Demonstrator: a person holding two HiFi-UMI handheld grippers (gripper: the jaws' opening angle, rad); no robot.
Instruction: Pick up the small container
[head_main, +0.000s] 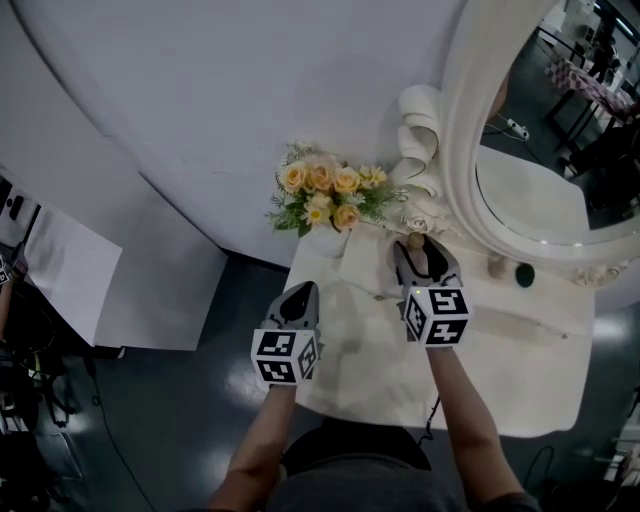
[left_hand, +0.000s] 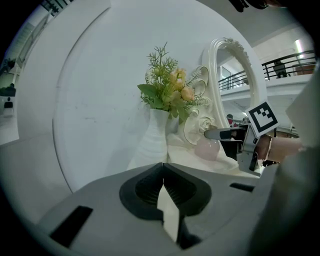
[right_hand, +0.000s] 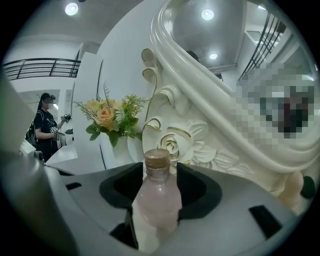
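Observation:
The small container is a pale pink bottle (right_hand: 157, 200) with a tan cap, standing upright between the jaws of my right gripper (right_hand: 159, 172). Both jaws touch its sides, so the gripper is shut on it. In the head view the right gripper (head_main: 422, 243) reaches toward the mirror's base and only the top of the bottle (head_main: 418, 255) shows. The left gripper view shows the bottle (left_hand: 207, 149) low on the white table, in front of the carved rose. My left gripper (head_main: 299, 297) hovers over the table's left edge, shut with nothing in it (left_hand: 162, 172).
A white vase of yellow flowers (head_main: 325, 200) stands at the table's back left, close to the bottle. An ornate white mirror (head_main: 470, 190) rises behind it. A small dark round thing (head_main: 525, 275) and a beige piece (head_main: 495, 266) sit by the mirror's base. The white table (head_main: 520, 370) ends at my body.

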